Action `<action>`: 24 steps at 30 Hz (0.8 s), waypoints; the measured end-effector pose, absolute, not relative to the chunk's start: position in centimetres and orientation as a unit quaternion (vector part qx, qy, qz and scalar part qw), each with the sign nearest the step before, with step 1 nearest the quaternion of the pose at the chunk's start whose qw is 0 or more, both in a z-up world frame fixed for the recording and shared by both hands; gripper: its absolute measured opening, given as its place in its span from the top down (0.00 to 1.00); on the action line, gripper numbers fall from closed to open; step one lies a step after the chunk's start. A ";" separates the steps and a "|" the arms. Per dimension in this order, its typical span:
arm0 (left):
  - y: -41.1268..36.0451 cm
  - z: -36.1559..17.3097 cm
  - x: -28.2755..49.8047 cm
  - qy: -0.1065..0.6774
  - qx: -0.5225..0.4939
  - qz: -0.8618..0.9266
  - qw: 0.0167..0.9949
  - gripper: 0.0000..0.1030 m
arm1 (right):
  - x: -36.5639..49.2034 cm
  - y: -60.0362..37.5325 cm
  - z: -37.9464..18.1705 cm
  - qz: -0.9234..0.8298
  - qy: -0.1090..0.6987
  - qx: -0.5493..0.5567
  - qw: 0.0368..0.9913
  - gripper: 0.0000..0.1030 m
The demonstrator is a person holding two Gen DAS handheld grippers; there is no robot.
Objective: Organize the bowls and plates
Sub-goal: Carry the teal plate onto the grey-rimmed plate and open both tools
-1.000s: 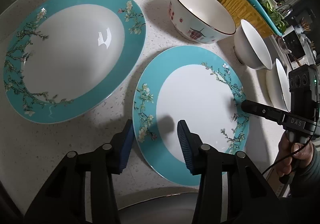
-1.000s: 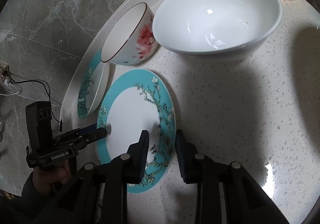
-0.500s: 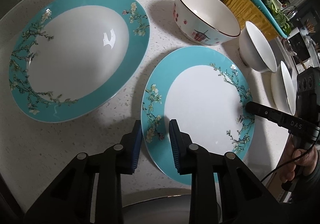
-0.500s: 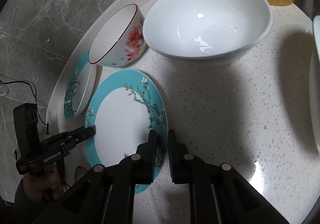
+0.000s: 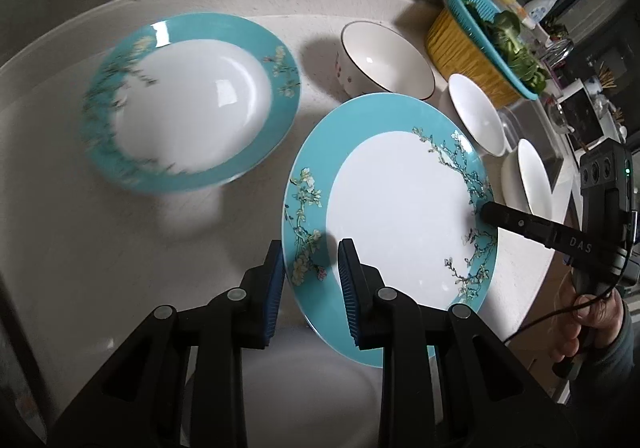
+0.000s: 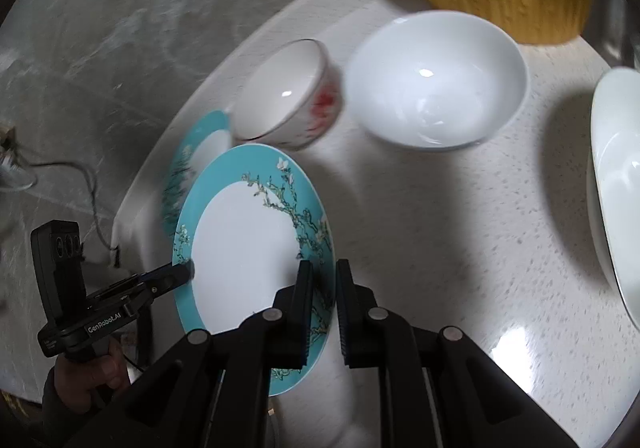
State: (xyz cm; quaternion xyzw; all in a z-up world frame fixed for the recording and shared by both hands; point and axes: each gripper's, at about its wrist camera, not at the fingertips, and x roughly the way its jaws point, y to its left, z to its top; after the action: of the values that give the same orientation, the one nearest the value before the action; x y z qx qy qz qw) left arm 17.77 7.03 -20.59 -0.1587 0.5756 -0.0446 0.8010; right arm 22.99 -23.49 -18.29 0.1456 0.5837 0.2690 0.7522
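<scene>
Speckled pale table carries the crockery. Flat teal-rimmed plate hangs tilted above it, left claw clamped on its near-left rim, right claw pinching the opposite rim. Deep teal plate sits apart leftward; flowered bowl and white bowl sit beyond, bare surface between.

A flat teal-rimmed plate with blossom branches and a white centre is tilted, clear of the tabletop. To its left lies a deeper matching plate. Beyond stand a red-flowered bowl and, further right, a plain white bowl and white dish.
</scene>
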 end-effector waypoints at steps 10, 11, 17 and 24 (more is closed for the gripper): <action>10.9 -20.3 6.5 0.586 -0.180 0.003 0.790 0.77 | 16.7 -18.4 -17.4 0.321 0.592 0.106 0.732 0.87; 11.2 -20.7 5.4 0.589 -0.183 0.007 0.787 0.77 | 16.0 -17.8 -17.7 0.324 0.595 0.100 0.728 0.87; 11.9 -22.5 0.1 0.601 -0.178 0.019 0.779 0.77 | 12.3 -15.8 -19.4 0.328 0.607 0.073 0.720 0.87; 11.6 -23.4 -2.4 0.601 -0.158 0.019 0.783 0.77 | 10.2 -15.8 -21.1 0.314 0.614 0.057 0.722 0.87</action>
State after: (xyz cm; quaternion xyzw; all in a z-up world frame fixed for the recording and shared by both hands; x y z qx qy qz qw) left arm -2.43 11.57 -23.44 -0.1584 0.6010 0.0189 0.7832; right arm 10.20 -15.77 -21.14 0.0574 0.6136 0.3141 0.7221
